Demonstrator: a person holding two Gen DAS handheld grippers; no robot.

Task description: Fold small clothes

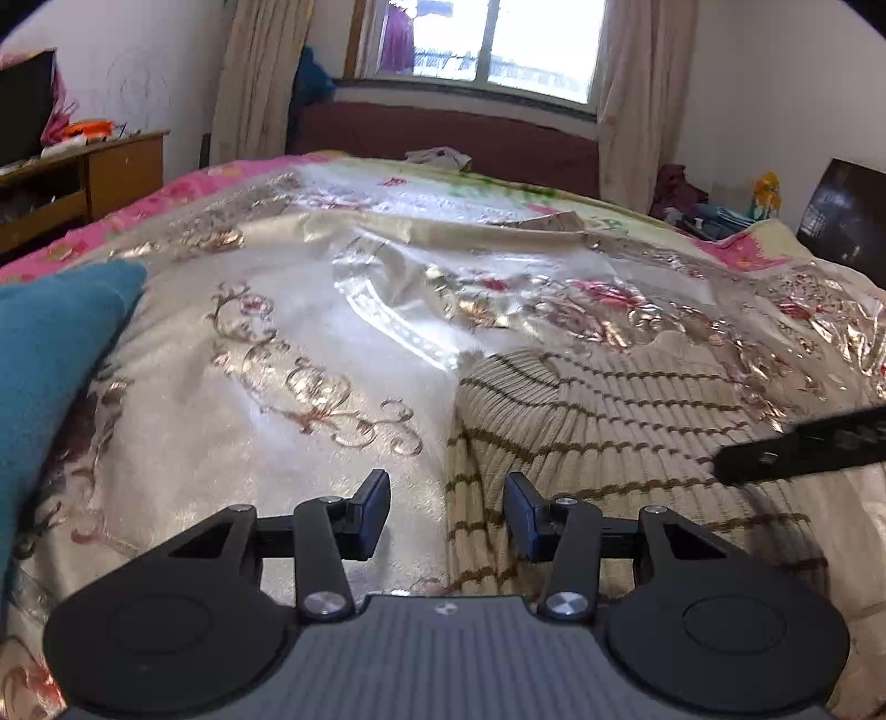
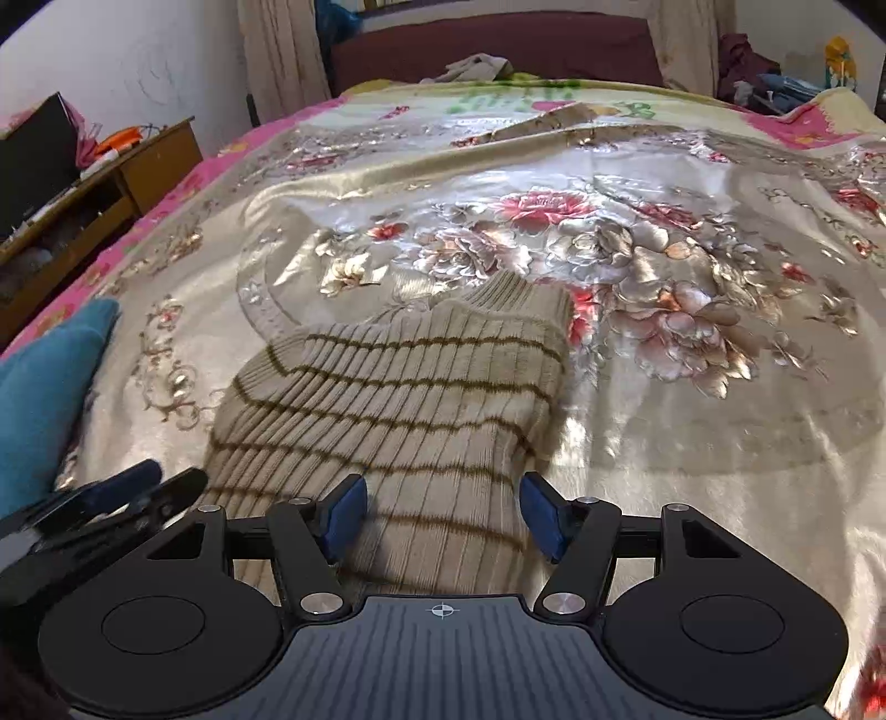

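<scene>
Both claws, left claw [image 1: 446, 512] and right claw [image 2: 443, 512], hang released over the striped sweater's [image 2: 398, 399] near hem, probably to grip it.

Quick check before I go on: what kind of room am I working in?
Most likely a home bedroom. The striped sweater lies on a bed with a floral satin bedspread, a curtained window sits beyond it, and a wooden cabinet stands alongside.

The striped sweater's [image 2: 398, 399] near hem lies hidden behind the right gripper [image 2: 443, 518].
</scene>
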